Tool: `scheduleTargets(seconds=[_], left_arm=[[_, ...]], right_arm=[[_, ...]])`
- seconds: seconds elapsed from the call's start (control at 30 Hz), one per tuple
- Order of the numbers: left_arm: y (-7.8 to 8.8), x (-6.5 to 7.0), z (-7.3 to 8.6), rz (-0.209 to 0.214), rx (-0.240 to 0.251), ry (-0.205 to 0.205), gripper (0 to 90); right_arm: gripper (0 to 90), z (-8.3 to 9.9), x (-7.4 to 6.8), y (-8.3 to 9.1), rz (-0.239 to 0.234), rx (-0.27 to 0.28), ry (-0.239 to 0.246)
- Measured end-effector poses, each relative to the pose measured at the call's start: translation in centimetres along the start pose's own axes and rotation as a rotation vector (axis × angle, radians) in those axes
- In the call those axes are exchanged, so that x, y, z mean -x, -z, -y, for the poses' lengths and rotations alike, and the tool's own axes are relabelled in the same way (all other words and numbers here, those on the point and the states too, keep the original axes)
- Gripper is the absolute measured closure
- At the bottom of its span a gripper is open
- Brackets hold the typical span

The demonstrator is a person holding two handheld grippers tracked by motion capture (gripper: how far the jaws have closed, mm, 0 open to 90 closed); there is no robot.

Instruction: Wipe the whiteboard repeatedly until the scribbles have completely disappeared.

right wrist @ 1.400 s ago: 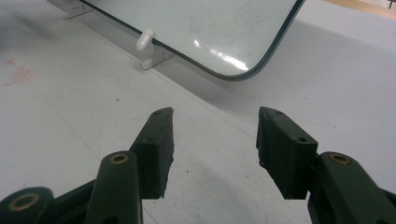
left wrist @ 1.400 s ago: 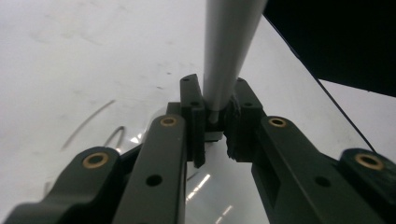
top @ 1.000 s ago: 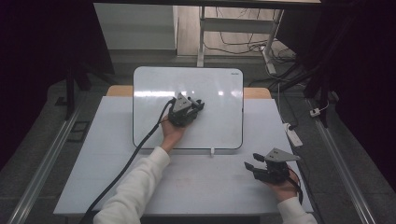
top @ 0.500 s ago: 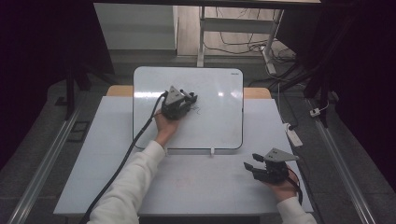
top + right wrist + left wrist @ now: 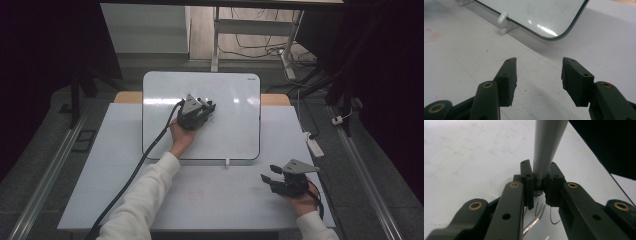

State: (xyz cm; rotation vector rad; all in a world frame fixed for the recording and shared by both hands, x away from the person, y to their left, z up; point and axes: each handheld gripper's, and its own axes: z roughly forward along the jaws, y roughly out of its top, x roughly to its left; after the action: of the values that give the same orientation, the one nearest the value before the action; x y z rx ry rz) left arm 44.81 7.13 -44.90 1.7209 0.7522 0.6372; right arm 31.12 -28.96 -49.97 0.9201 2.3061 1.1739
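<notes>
Moved left across the whiteboard [image 5: 200,117] since a second ago, the left tool [image 5: 207,107] stays clamped on a grey marker [image 5: 547,147], its long axis running straight out between the jaws, mid-board, clear of every edge. Right tool [image 5: 270,177] rests half open, holding nothing, on the bare bench [image 5: 210,195].
</notes>
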Motion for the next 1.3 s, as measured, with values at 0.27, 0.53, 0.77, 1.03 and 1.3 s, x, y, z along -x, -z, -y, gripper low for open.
scheduleTargets(seconds=[0.27, 0.53, 0.77, 1.03, 1.3], left_arm=[[1.2, -1.7, -0.3, -0.052, -0.003, 0.015, 78.4], [0.2, 0.9, 0.6, 0.002, -0.016, -0.019, 78.4], [1.1, -0.7, 0.5, -0.020, -0.003, 0.030, 78.4], [0.0, 2.2, 1.8, 0.052, -0.019, -0.009, 78.4], [1.6, -1.1, 0.8, -0.024, 0.001, 0.034, 78.4]], right_arm=[[46.1, 0.0, 0.0, 0.0, 0.004, 0.003, -0.002], [46.0, 0.0, 0.0, 0.1, 0.004, 0.004, -0.003], [45.9, 0.0, 0.1, 0.1, 0.003, 0.005, -0.001], [45.9, 0.0, -0.1, 0.0, 0.000, 0.000, 0.001], [45.8, 0.0, 0.1, 0.1, 0.003, 0.006, -0.002]])
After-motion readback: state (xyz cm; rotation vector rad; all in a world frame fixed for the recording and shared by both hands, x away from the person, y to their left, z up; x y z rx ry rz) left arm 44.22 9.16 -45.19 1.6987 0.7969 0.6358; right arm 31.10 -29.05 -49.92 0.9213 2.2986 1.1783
